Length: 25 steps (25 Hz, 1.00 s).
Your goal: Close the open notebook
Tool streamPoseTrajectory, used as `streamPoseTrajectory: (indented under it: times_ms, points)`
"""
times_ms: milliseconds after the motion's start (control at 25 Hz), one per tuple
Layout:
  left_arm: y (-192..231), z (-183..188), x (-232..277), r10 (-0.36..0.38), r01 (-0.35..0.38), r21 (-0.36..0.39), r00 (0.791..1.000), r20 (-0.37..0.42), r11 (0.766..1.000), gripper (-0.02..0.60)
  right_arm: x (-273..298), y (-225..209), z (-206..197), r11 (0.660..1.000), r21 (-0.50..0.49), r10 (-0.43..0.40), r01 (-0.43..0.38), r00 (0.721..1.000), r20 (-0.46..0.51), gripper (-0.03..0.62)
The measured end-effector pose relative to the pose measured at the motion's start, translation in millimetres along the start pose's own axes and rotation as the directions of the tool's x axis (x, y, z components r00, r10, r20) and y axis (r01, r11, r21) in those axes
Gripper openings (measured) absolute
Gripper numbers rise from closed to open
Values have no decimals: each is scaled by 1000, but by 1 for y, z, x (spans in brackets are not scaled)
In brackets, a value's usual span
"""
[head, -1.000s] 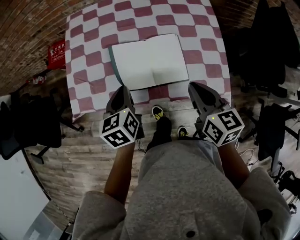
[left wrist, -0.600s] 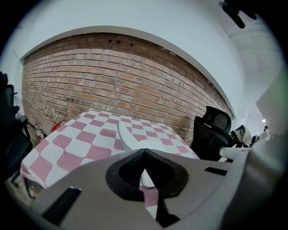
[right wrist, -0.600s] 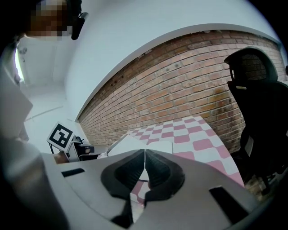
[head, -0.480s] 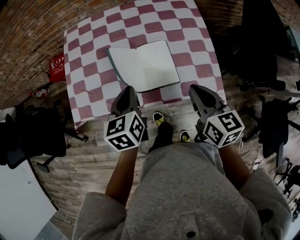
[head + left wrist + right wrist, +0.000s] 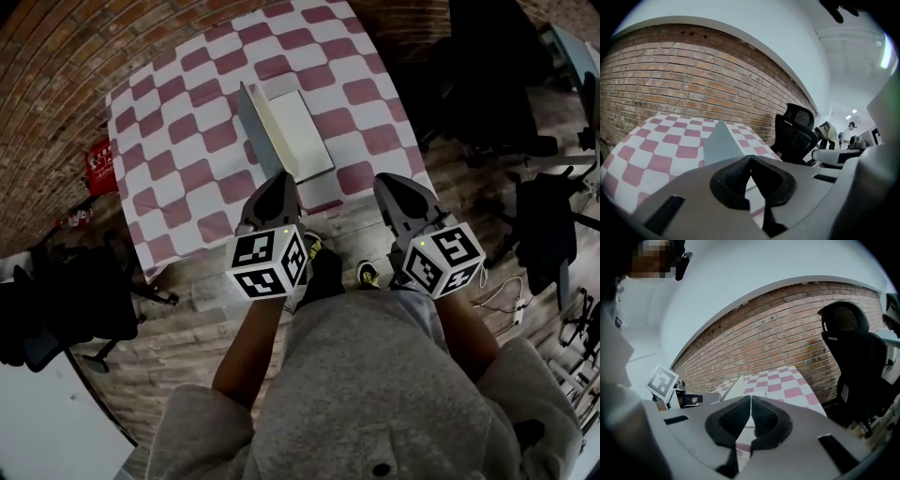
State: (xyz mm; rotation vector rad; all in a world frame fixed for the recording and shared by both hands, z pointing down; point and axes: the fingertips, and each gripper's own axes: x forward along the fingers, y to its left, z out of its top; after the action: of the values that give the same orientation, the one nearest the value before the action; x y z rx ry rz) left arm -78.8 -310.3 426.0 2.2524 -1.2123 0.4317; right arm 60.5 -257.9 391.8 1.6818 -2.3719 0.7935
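Hand-held grippers, left and right, sit closed, empty; half-closed notebook's spine points away.

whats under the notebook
The notebook lies on a red and white checked tablecloth, its left cover raised. The cloth directly beneath it is covered, so anything there cannot be seen.

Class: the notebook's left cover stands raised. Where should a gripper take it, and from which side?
Probably the raised cover near its free top edge, from its left outer side: it hinges beside the flat right page, so a rightward push folds it shut.
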Motion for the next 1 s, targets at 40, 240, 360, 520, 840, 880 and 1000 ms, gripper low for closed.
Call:
streamPoseTrajectory:
  times_ms: [40, 240, 360, 520, 840, 880, 1000]
  points:
    - [-5, -2, 5, -15, 15, 6, 1000, -10, 1000, 11, -4, -3, 0, 1000, 0, -13, 13, 1000, 2, 26]
    - [-22, -16, 32, -84, 87, 45, 994, -64, 995, 11, -28, -24, 0, 995, 18, -101, 100, 995, 16, 26]
    - [-34, -29, 53, -118, 126, 72, 987, -108, 989, 11, -47, -37, -4, 986, 39, -166, 165, 986, 24, 26]
    - [-42, -53, 82, -158, 172, 60, 970, -184, 983, 11, -72, -50, -11, 968, 65, -243, 241, 970, 20, 26]
    - [-39, -104, 123, -109, 171, 154, 932, -345, 973, 23, -115, -68, -31, 930, 90, -359, 358, 933, -3, 26]
    - [-39, -110, 123, -107, 173, 160, 929, -355, 972, 48, -120, -69, -33, 926, 92, -368, 367, 930, -6, 26]
    - [-43, -113, 119, -99, 173, 191, 934, -344, 966, 89, -130, -68, -37, 921, 89, -379, 378, 925, -7, 26]
